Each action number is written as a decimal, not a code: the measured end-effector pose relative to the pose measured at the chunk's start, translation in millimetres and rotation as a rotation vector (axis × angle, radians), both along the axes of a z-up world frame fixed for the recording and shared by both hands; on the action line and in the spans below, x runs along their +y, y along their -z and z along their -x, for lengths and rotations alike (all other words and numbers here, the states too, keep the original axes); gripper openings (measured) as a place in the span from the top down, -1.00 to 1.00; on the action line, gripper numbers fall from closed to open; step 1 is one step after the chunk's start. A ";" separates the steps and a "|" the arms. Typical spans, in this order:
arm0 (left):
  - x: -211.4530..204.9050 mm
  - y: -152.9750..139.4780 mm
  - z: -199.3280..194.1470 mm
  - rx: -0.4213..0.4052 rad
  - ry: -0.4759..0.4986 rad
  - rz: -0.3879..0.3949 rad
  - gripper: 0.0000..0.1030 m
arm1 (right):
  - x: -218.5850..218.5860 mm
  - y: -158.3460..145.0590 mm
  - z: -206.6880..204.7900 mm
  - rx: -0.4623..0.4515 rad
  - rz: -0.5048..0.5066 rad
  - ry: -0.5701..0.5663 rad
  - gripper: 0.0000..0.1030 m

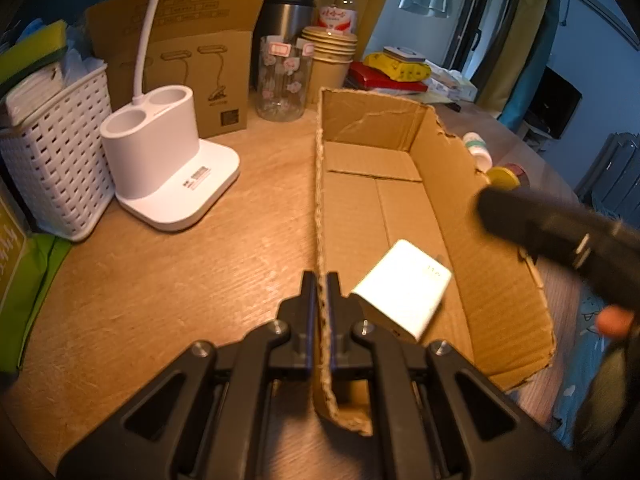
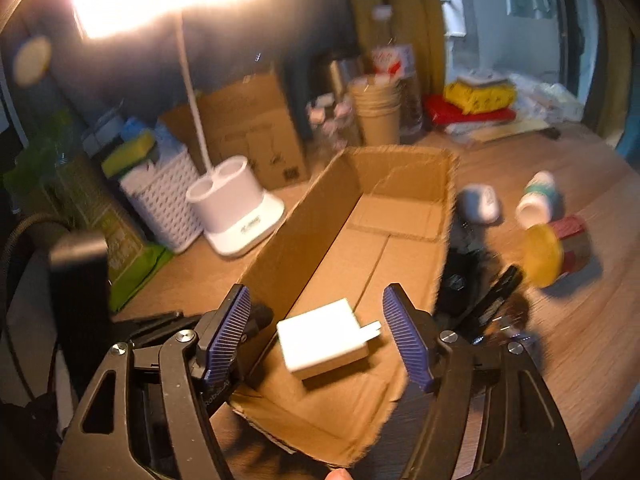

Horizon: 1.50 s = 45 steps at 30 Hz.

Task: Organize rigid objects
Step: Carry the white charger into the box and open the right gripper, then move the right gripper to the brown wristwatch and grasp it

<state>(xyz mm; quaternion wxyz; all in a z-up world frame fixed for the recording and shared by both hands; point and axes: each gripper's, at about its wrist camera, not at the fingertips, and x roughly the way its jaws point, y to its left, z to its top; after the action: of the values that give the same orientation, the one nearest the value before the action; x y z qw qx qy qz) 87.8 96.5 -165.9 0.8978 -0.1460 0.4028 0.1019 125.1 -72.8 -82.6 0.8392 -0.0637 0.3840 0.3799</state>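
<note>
An open cardboard box (image 1: 400, 196) lies on the wooden desk. My left gripper (image 1: 322, 280) is shut on the box's left wall (image 1: 319, 200), one finger on each side of the torn edge. A white plug charger (image 1: 404, 296) lies on the box floor near that wall. In the right wrist view my right gripper (image 2: 317, 294) hangs open above the charger (image 2: 320, 340), blue pads well apart and touching nothing. The left gripper (image 2: 260, 318) shows there clamped on the wall. The right tool's black body (image 1: 552, 228) crosses the box's right side, blurred.
Right of the box lie a white bottle with a green label (image 2: 538, 200), a yellow-lidded jar (image 2: 552, 252), a small grey-white item (image 2: 480, 202) and black items (image 2: 460, 280). Left stand a white lamp base (image 1: 168, 168) and a white basket (image 1: 52, 176); behind, a glass jar (image 1: 282, 80) and paper cups (image 1: 330, 60).
</note>
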 end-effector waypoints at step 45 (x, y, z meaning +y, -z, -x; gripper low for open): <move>-1.6 -1.6 -1.2 -0.012 0.002 -0.004 0.92 | -71.9 56.8 -27.2 -0.013 0.148 0.225 -0.40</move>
<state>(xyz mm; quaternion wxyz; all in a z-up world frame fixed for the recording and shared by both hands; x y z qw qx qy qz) 89.0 94.9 -164.2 0.9005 -0.1445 0.3975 0.1011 152.4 -144.7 -139.4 0.8720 -0.0844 0.4100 0.2538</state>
